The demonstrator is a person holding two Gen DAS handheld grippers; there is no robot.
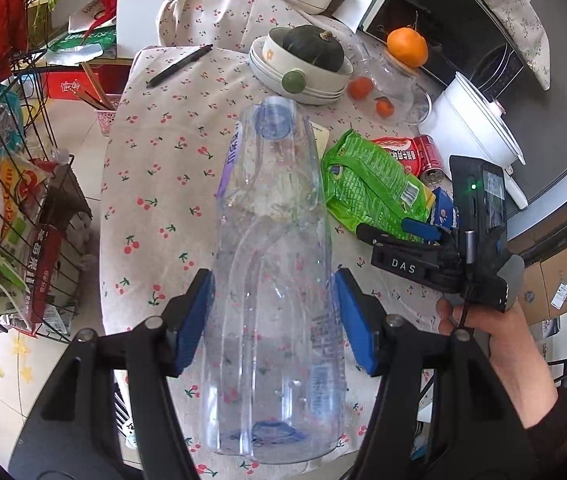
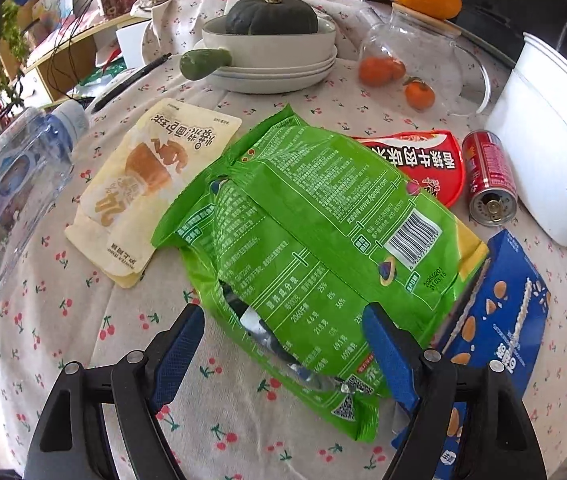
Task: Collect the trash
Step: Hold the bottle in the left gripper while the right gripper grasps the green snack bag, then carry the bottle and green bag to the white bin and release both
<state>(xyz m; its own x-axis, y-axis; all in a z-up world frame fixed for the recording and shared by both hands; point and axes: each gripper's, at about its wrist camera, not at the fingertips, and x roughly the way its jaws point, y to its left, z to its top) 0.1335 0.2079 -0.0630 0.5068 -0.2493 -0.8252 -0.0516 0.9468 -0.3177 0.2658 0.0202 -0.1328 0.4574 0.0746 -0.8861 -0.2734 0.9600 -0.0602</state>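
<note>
A table (image 1: 155, 184) covered by a pale cloth printed with red cherries occupies the centre of the room. The floor (image 1: 71, 116) to its left is light and glossy, possibly tiled. A black wire rack (image 1: 15, 184) stands on that floor beside the table. A low wooden shelf (image 2: 63, 48) runs behind. Cardboard boxes (image 1: 555, 280) sit at the right. Bright, even daylight fills the space.
</note>
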